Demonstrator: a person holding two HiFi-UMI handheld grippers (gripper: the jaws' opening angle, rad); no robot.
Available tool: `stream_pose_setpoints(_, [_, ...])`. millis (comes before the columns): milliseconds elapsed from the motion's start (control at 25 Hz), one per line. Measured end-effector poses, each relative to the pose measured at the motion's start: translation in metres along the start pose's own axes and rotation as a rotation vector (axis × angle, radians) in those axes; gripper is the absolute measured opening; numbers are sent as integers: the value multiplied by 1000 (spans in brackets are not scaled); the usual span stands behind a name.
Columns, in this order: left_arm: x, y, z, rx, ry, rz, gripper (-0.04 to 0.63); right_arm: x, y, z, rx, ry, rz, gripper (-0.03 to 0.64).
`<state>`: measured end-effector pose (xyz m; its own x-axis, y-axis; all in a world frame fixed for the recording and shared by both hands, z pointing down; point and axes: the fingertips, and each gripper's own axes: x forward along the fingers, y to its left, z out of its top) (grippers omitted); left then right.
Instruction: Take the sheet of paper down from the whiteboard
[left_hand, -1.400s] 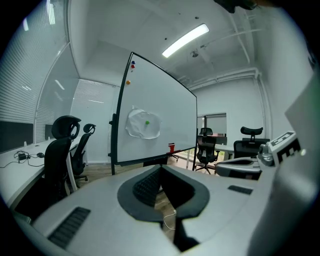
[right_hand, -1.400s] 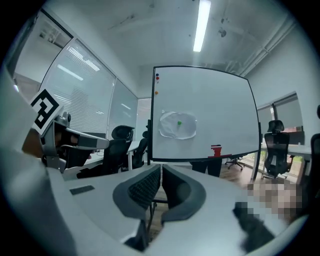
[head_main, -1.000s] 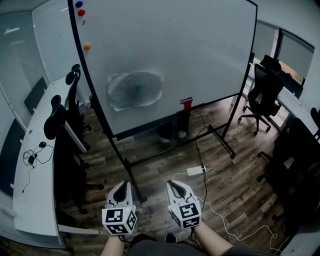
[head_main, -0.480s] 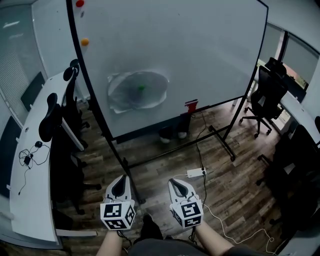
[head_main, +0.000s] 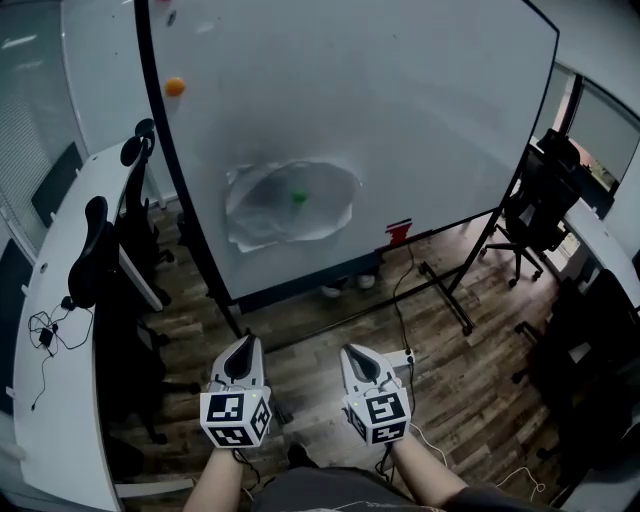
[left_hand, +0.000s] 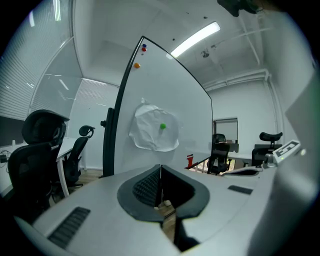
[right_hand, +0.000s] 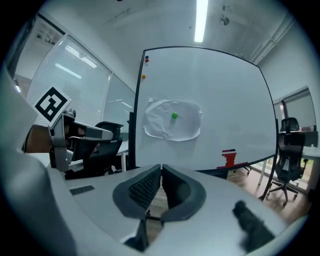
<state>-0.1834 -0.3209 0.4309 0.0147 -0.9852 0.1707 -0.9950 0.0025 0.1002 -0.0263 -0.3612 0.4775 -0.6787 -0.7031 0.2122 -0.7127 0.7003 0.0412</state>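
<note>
A crumpled white sheet of paper (head_main: 290, 203) hangs on the whiteboard (head_main: 400, 110), pinned by a green magnet (head_main: 298, 197). It also shows in the left gripper view as the sheet (left_hand: 154, 131) and in the right gripper view as the sheet (right_hand: 172, 126). My left gripper (head_main: 240, 353) and right gripper (head_main: 357, 356) are held side by side low in the head view, some way short of the board. Both point toward the board. Both are shut with nothing between the jaws.
An orange magnet (head_main: 175, 86) sits high on the board's left. A red eraser (head_main: 399, 232) rests on the board's tray. Black office chairs (head_main: 100, 250) and a white desk (head_main: 50, 340) stand at left, more chairs (head_main: 540, 200) at right. A power strip and cable (head_main: 405, 356) lie on the wooden floor.
The whiteboard and paper have grown larger and slid lower in the head view as I and both grippers moved closer to the board. Both grippers stayed shut.
</note>
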Motion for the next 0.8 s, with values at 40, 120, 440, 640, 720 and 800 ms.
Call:
stream_pose_setpoints(40, [6, 5, 4, 0, -10, -1, 14, 8, 0, 4, -4, -2, -1, 23])
stream_pose_setpoints(120, [18, 16, 14, 0, -35, -1, 14, 24, 0, 11, -13, -6, -7, 24])
stream_pose_setpoints(440, [68, 52, 29, -12, -46, -38, 15, 74, -5, 30, -20, -8, -51, 25])
stream_pose_setpoints(640, [92, 64, 33, -3, -40, -62, 15, 89, -9, 38, -12, -11, -82, 24])
stream_pose_setpoints(720, [100, 67, 37, -2, -44, -59, 15, 94, -12, 41, -12, -12, -85, 25])
stream_pose_setpoints(800, [106, 67, 41, 1, -47, -55, 15, 99, -16, 44, -11, -16, -86, 25])
